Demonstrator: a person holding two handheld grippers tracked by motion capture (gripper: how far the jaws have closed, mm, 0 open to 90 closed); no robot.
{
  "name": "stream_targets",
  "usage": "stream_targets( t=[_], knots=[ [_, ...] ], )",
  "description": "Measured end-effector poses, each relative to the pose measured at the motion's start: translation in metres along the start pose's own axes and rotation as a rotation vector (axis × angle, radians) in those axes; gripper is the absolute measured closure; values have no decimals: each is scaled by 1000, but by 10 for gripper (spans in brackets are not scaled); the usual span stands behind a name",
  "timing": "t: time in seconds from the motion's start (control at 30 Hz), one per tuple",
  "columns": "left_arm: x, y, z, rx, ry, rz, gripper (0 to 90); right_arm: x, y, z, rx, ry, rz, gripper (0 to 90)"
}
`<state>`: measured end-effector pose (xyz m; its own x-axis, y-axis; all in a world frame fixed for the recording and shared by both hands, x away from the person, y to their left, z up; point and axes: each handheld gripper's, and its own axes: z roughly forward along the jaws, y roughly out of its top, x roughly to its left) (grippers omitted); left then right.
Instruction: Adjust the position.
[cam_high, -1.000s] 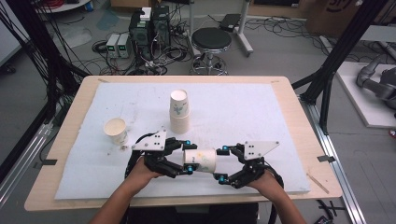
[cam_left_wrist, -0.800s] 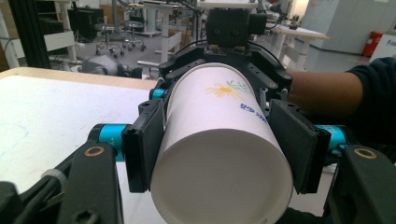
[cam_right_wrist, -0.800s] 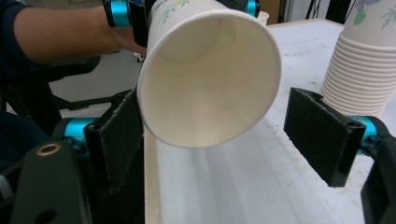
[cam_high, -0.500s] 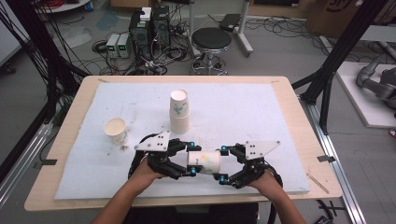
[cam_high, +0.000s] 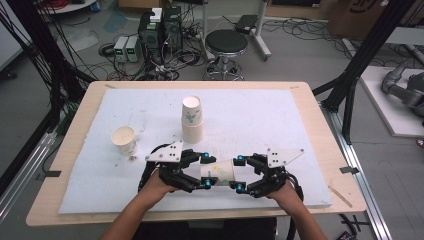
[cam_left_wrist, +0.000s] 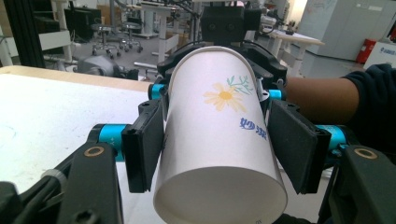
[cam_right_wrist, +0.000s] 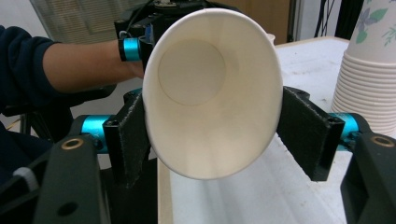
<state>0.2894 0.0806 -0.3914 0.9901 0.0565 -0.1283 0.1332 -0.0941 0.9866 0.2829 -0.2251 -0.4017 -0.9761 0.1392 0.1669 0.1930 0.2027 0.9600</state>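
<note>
A white paper cup (cam_high: 222, 172) with a flower print lies on its side just above the white mat, held between my two grippers near the table's front edge. My left gripper (cam_high: 205, 171) is shut on the cup's base end; in the left gripper view both pads (cam_left_wrist: 144, 140) press the cup (cam_left_wrist: 219, 93) from the sides, its bottom towards the camera. My right gripper (cam_high: 238, 173) is shut on the rim end. In the right gripper view the open mouth of the cup (cam_right_wrist: 210, 93) faces the camera, squeezed into an oval between the pads (cam_right_wrist: 130, 135).
A stack of nested paper cups (cam_high: 192, 120) stands upright on the mat (cam_high: 260, 115) just behind the grippers, close on the right in the right gripper view (cam_right_wrist: 369, 70). A single upright cup (cam_high: 124, 139) stands at the left. A stool (cam_high: 226, 42) is beyond the table.
</note>
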Motion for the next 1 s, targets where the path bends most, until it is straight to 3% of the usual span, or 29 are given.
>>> stream_targets(
  t=[0.23, 0.33, 0.43, 0.5, 0.63, 1.0],
  knots=[
    [0, 1, -1, 21, 3, 6, 378, 0, 1, 0, 16, 1, 4, 318],
    [-1, 1, 0, 26, 23, -3, 359, 0, 2, 0, 23, -10, 0, 318],
    [-2, 5, 0, 86, 78, -19, 203, 0, 3, -1, 57, -32, -7, 318],
    [-4, 6, -1, 122, 94, -16, 165, 0, 5, -2, 70, -36, -2, 317],
    [-6, 10, -1, 157, 108, 1, 159, -1, 10, -4, 106, -71, -13, 317],
    [-6, 16, 4, 262, 152, 54, 159, -3, 30, -3, 244, -105, -65, 317]
  ],
)
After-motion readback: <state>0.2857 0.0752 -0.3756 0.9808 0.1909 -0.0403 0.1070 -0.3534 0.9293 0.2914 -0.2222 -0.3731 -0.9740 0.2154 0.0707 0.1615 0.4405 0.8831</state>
